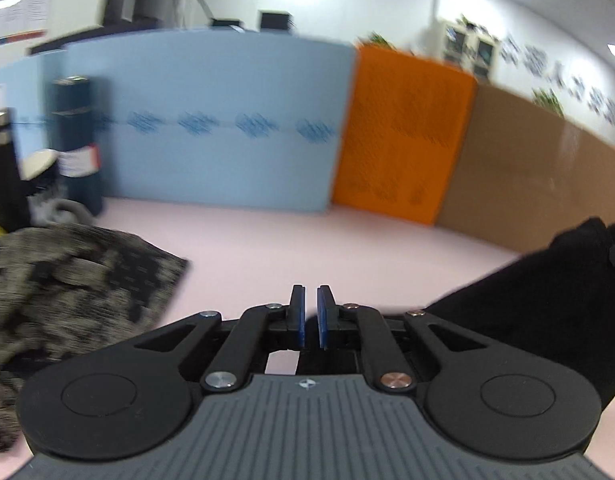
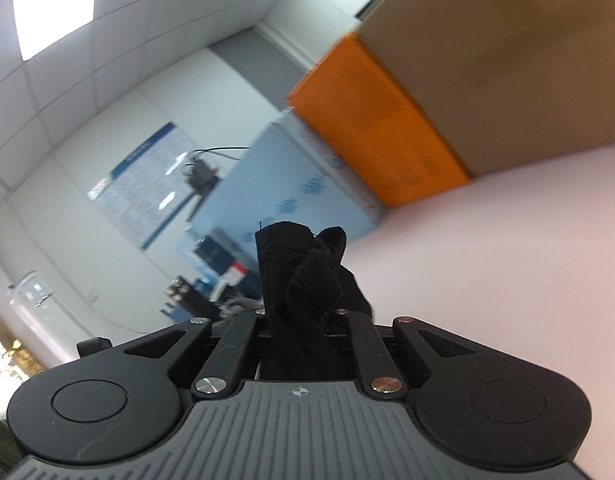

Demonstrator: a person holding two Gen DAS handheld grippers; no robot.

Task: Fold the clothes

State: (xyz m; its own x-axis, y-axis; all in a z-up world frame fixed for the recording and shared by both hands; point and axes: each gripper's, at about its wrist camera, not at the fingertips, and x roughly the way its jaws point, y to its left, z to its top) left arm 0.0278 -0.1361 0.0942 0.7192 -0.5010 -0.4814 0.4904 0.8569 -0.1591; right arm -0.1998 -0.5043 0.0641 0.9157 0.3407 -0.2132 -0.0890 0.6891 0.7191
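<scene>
The folding looks barely begun, judging from how things lie: the pink table (image 1: 291, 236) carries a grey-and-black patterned garment (image 1: 67, 280) lying rumpled and unfolded at the near left in the left wrist view, and a black garment (image 1: 547, 292) reaches in from the right, stretched up off the surface rather than laid flat. No neat folded stack shows in either view, so spreading, folding and setting aside all seem left to do. Behind the table stand blue, orange and brown panels (image 1: 403, 136), with dark cylindrical containers (image 1: 73, 144) at the far left. The right gripper (image 2: 299, 316) is tilted steeply upward and rolled, its camera taking in ceiling and wall, which suggests it is raised well above the table; its fingers are closed on a bunched fold of the black garment, which sticks up between them and hides the pads. The left gripper (image 1: 311, 318) sits low and roughly level over the table, near the front edge, its blue pads (image 1: 322, 320) drawn almost together with only a thin slit between them and nothing held.
</scene>
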